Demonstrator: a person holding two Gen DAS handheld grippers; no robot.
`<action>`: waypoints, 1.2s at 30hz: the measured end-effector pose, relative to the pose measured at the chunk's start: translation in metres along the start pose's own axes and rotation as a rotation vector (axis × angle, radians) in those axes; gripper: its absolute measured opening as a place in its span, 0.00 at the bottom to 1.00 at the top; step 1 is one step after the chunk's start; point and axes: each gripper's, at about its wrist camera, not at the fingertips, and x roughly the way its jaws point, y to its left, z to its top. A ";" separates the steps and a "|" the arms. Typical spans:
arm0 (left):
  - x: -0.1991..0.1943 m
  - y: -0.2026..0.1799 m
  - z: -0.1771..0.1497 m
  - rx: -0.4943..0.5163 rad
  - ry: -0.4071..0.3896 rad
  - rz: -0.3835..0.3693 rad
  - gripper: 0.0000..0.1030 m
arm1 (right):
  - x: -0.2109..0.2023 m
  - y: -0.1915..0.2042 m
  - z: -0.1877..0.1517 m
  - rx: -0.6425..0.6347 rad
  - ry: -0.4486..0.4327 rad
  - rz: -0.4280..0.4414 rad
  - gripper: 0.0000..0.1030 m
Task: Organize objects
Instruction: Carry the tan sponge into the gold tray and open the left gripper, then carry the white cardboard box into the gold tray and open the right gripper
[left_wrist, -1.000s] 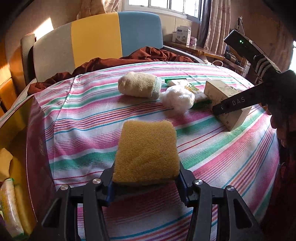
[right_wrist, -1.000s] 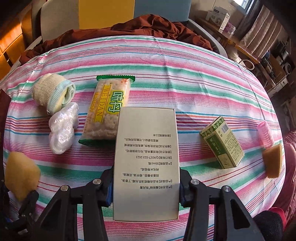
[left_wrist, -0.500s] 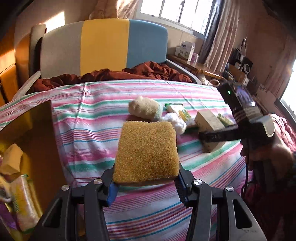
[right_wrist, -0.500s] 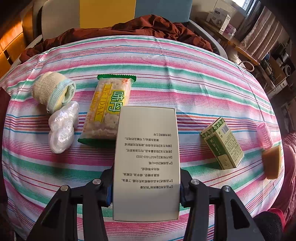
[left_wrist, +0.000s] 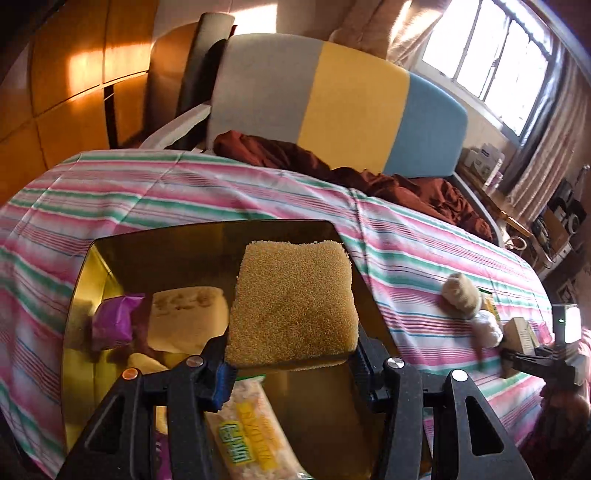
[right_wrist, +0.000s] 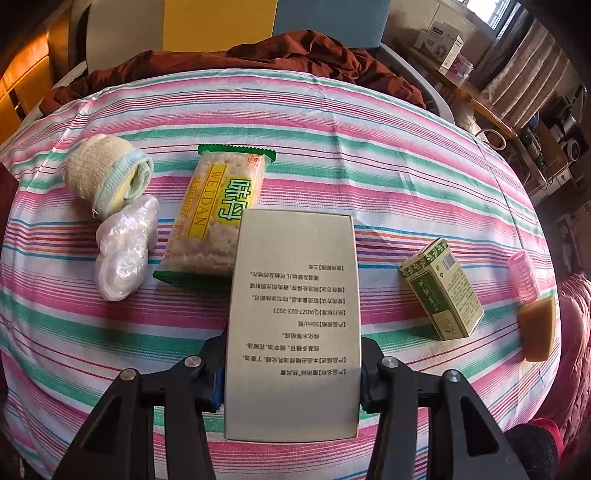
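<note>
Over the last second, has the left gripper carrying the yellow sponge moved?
Yes. The left gripper has swung left with the yellow sponge, off the striped bedspread to above the open gold box.

Two matte-black handheld grippers

The left gripper (left_wrist: 291, 363) and right gripper (right_wrist: 291, 373) share one build: angular black plastic linkage arms with triangular cut-outs, round silver screw heads at the pivots (one on the left gripper looks coppery), and blue pads lining the inner faces of the ribbed black fingers (left_wrist: 364, 354).
</note>
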 end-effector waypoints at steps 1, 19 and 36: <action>0.006 0.006 0.001 -0.005 0.014 0.011 0.51 | 0.000 0.000 0.000 -0.001 0.000 -0.001 0.50; 0.074 0.028 0.031 -0.047 0.128 0.101 0.61 | 0.000 -0.001 -0.002 -0.003 -0.001 -0.003 0.50; -0.038 0.006 -0.031 0.012 -0.094 0.082 0.67 | -0.008 -0.001 -0.009 0.025 -0.007 0.015 0.49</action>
